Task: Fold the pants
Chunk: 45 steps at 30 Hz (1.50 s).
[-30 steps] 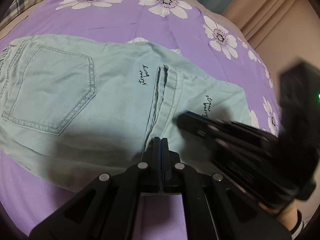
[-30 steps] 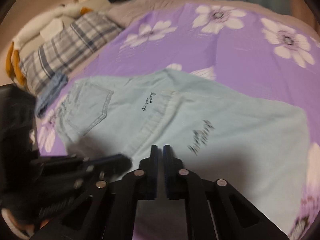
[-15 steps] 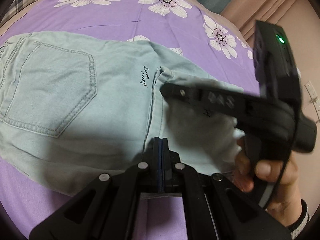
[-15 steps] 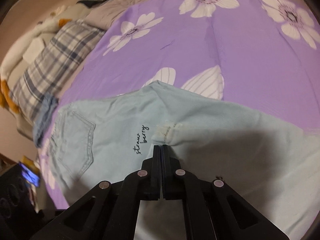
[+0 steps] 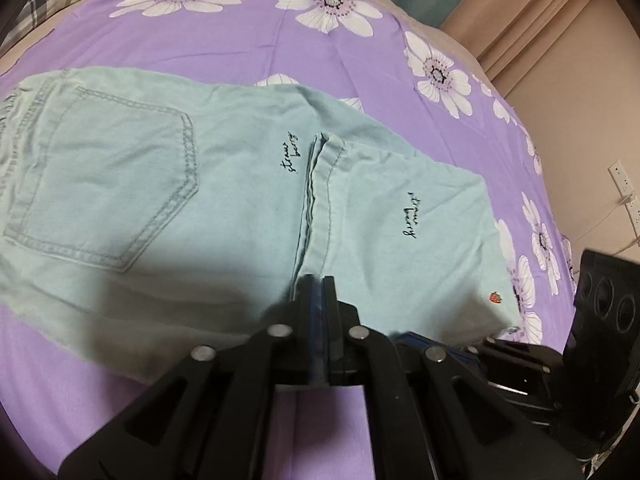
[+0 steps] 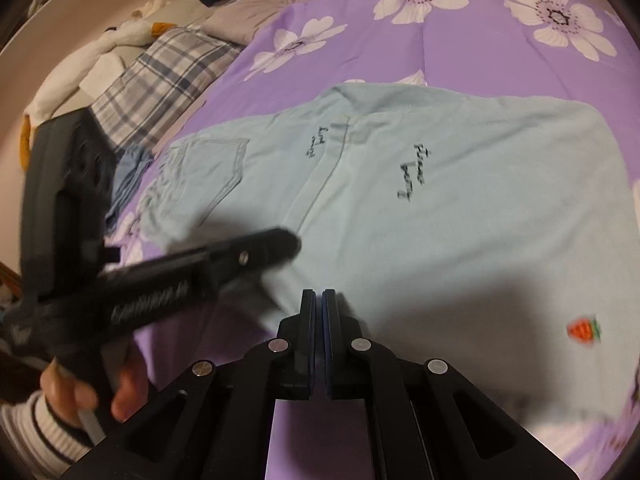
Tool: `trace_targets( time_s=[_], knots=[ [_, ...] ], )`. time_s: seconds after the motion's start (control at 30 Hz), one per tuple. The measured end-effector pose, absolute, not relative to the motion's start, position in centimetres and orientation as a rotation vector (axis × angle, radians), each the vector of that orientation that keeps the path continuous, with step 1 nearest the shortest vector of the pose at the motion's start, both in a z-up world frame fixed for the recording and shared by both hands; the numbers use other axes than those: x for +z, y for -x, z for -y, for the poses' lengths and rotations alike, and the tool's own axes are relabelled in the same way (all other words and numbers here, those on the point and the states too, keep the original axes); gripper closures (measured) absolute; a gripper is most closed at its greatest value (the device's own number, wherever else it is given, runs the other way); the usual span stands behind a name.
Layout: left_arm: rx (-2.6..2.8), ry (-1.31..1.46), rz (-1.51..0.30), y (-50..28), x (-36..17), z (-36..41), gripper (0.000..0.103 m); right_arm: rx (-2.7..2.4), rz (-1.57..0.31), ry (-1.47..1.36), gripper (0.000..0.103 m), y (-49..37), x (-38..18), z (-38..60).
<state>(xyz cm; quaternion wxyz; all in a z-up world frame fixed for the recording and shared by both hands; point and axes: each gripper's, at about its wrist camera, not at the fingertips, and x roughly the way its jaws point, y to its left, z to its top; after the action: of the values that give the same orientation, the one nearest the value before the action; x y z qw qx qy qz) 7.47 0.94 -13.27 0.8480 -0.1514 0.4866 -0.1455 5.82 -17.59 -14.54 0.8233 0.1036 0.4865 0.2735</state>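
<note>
Pale mint-green pants [image 5: 224, 200] lie folded flat on the purple flowered bedspread [image 5: 248, 44], back pocket at the left, leg hem folded over the seat at the middle, a small red strawberry patch at the right corner. The pants also fill the right wrist view [image 6: 460, 208]. My left gripper [image 5: 319, 280] is shut and empty, its tips at the near edge of the pants by the hem. My right gripper [image 6: 319, 294] is shut and empty, just above the near edge of the pants. The left gripper also shows blurred in the right wrist view [image 6: 276, 244], to the left.
A plaid pillow [image 6: 160, 68] and white bedding lie at the head of the bed, with a blue cloth [image 6: 130, 176] beside the pants' waist. A wall with a socket [image 5: 620, 184] stands past the bed's right side. The right gripper's black body [image 5: 560, 364] sits low right.
The right gripper pulled back from the folded hem at the middle of the pants to their near edge. The left gripper stayed near the hem's front end. The pants lie the same.
</note>
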Motion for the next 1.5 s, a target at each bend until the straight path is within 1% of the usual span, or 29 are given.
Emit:
trace_targets(
  time_s=[0.03,0.07,0.1,0.27,0.3,0.33,0.4,0.6,0.77,1.17,1.5],
  knots=[
    [-0.301,0.324,-1.020,-7.1,-12.9,-1.2,0.074,0.577,-1.030,-0.220,0.101,-5.6,-14.3,17.7],
    [-0.286,0.332,-1.013,-6.6,-12.6,-1.7,0.045,0.574,-1.022,-0.220,0.101,-5.3,-14.0,17.9],
    [-0.287,0.349,-1.002,-6.4,-12.3,-2.0,0.039,0.573,-1.015,-0.220,0.101,-5.2,-13.7,18.0],
    [-0.228,0.409,-0.940,-4.0,-10.4,-6.1,0.039,0.559,-0.951,-0.229,0.096,-4.2,-12.1,18.6],
    [-0.215,0.421,-0.937,-3.7,-10.4,-6.8,0.038,0.566,-0.937,-0.239,0.092,-4.1,-11.8,18.8],
    [-0.188,0.446,-0.934,-3.1,-10.4,-8.1,0.038,0.574,-0.926,-0.250,0.087,-4.1,-11.6,18.8],
    [-0.140,0.503,-0.936,-2.1,-10.6,-10.6,0.038,0.584,-0.912,-0.257,0.081,-4.0,-11.4,18.7],
    [-0.055,0.731,-0.913,0.4,-11.9,-16.2,0.038,0.602,-0.923,-0.249,0.081,-4.0,-11.8,18.3],
    [-0.047,0.858,-0.915,-0.1,-13.2,-17.8,0.038,0.610,-0.941,-0.254,0.081,-4.0,-12.2,18.1],
    [-0.023,0.966,-0.824,-4.8,-14.3,-20.1,0.037,0.581,-0.955,-0.259,0.081,-4.9,-12.5,18.3],
    [-0.025,0.998,-0.773,-8.2,-14.5,-21.8,0.037,0.584,-0.966,-0.261,0.081,-7.6,-12.7,16.7]
  ],
)
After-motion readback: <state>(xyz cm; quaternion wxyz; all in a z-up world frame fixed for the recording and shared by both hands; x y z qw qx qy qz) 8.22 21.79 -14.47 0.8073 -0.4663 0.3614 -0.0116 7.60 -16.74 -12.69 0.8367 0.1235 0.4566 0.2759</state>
